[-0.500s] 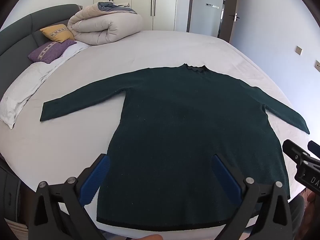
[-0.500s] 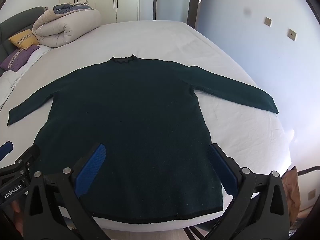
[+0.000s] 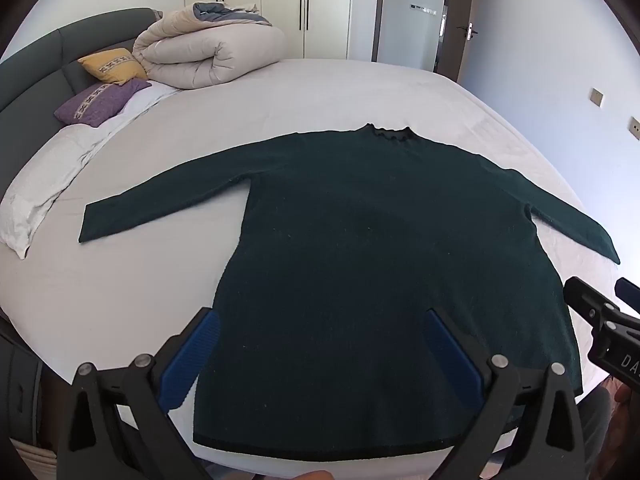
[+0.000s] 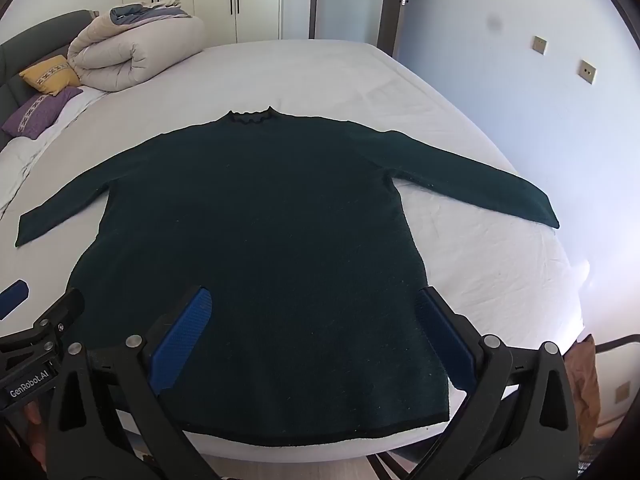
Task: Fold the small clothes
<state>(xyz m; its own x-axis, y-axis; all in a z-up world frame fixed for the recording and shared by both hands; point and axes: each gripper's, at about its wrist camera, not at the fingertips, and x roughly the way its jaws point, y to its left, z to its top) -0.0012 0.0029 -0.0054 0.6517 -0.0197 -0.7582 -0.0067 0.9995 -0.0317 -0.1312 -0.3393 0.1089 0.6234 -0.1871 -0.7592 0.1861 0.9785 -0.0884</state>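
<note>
A dark green long-sleeved sweater (image 3: 384, 248) lies flat on the white bed (image 3: 320, 96), collar far, hem near, both sleeves spread out. It also shows in the right wrist view (image 4: 256, 240). My left gripper (image 3: 320, 352) is open and empty, held above the hem's left part. My right gripper (image 4: 316, 336) is open and empty, held above the hem's right part. The right gripper shows at the right edge of the left wrist view (image 3: 604, 320), and the left gripper at the left edge of the right wrist view (image 4: 36, 320).
A rolled beige duvet (image 3: 208, 52) lies at the bed's far left, with a yellow pillow (image 3: 112, 66) and a purple pillow (image 3: 100, 100) by the dark headboard (image 3: 36, 64). Wardrobes and a door stand behind. A wall (image 4: 540, 100) runs along the right.
</note>
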